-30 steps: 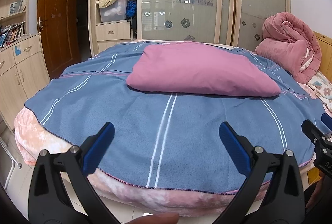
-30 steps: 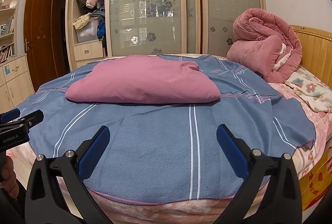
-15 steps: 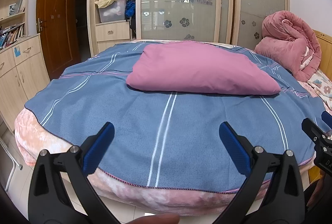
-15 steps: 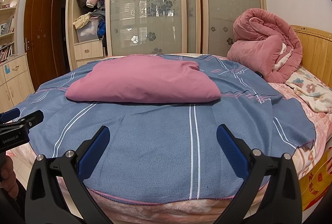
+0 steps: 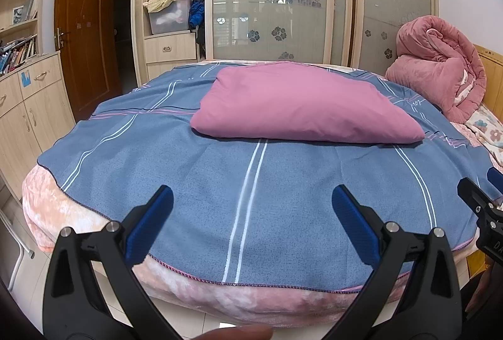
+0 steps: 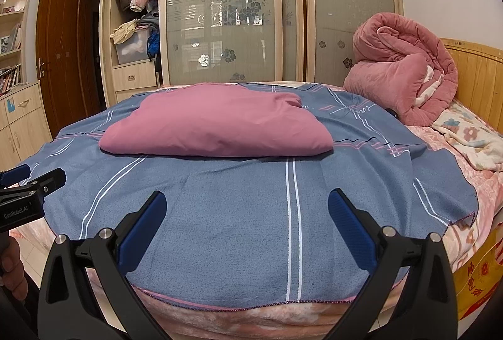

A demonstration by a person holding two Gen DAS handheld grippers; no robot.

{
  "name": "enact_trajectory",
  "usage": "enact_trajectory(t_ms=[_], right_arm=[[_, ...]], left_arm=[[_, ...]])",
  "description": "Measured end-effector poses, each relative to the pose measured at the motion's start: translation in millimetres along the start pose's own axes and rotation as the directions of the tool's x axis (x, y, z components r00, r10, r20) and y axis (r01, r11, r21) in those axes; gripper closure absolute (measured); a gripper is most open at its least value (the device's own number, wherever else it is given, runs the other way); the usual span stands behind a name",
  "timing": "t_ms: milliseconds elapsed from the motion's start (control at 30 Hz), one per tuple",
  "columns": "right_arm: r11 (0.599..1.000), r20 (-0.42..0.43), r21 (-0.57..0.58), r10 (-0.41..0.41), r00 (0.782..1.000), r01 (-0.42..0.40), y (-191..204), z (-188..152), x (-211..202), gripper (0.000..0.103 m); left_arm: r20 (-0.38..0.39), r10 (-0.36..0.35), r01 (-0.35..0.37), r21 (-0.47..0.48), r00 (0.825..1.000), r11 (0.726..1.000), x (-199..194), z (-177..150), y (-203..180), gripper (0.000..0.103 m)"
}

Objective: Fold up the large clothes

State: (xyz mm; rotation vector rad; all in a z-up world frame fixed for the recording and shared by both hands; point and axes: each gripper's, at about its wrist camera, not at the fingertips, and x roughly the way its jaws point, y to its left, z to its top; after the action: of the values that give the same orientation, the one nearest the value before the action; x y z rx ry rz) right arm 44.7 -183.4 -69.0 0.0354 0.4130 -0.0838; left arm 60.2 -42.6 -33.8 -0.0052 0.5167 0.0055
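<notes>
A pink-mauve garment (image 5: 298,107) (image 6: 217,121) lies folded into a flat rectangle on the blue striped sheet (image 5: 251,182) (image 6: 251,198) in the middle of the bed. My left gripper (image 5: 251,201) is open at the bed's near edge, well short of the garment, with nothing between its blue pads. My right gripper (image 6: 246,204) is open too, also at the near edge and empty. Each gripper shows at the edge of the other's view: the right one (image 5: 481,211) and the left one (image 6: 28,186).
A rolled pink quilt (image 5: 437,69) (image 6: 402,82) sits at the head of the bed by the wooden headboard (image 6: 471,63). Behind the bed stands a wardrobe with frosted sliding doors (image 6: 232,9) and an open section of clothes. A wooden door (image 5: 85,25) and cabinets (image 5: 25,107) stand left.
Both views have shifted very slightly; the grippers stay open and the garment has not moved.
</notes>
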Motion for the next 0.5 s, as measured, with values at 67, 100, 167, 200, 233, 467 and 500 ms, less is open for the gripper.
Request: enact_trajectory(t_ms=[67, 100, 167, 200, 233, 467, 500], right_arm=[[1.0, 0.001, -0.001, -0.001, 1.0, 0.001, 0.0, -0.3, 0.0, 0.001], [1.0, 0.001, -0.001, 0.0, 1.0, 0.0, 0.2, 0.1, -0.2, 0.001], [1.0, 0.001, -0.002, 0.0, 1.0, 0.0, -0.1, -0.8, 0.5, 0.001], [1.0, 0.0, -0.001, 0.0, 1.0, 0.0, 0.2, -0.6, 0.4, 0.001], [1.0, 0.0, -0.001, 0.0, 1.0, 0.0, -0.5, -1.1, 0.9, 0.001], [1.0, -0.001, -0.003, 0.0, 1.0, 0.0, 0.3, -1.1, 1.1, 0.001], [1.0, -0.002, -0.002, -0.001, 1.0, 0.001, 0.4, -1.1, 1.1, 0.001]], left_arm=[[-0.001, 0.0, 0.0, -0.001, 1.0, 1.0, 0.0, 0.0, 0.0, 0.002], [-0.001, 0.0, 0.0, -0.001, 1.0, 1.0, 0.1, -0.2, -0.1, 0.002], [-0.002, 0.0, 0.0, 0.001, 1.0, 1.0, 0.1, -0.1, -0.2, 0.002], [-0.002, -0.002, 0.002, 0.001, 1.0, 1.0, 0.0, -0.2, -0.3, 0.002], [-0.002, -0.002, 0.002, 0.003, 1.0, 1.0, -0.2, -0.7, -0.9, 0.002], [-0.004, -0.003, 0.003, 0.002, 1.0, 1.0, 0.5, -1.6, -0.7, 0.002], [-0.004, -0.003, 0.003, 0.004, 1.0, 1.0, 0.5, -2.1, -0.9, 0.002]])
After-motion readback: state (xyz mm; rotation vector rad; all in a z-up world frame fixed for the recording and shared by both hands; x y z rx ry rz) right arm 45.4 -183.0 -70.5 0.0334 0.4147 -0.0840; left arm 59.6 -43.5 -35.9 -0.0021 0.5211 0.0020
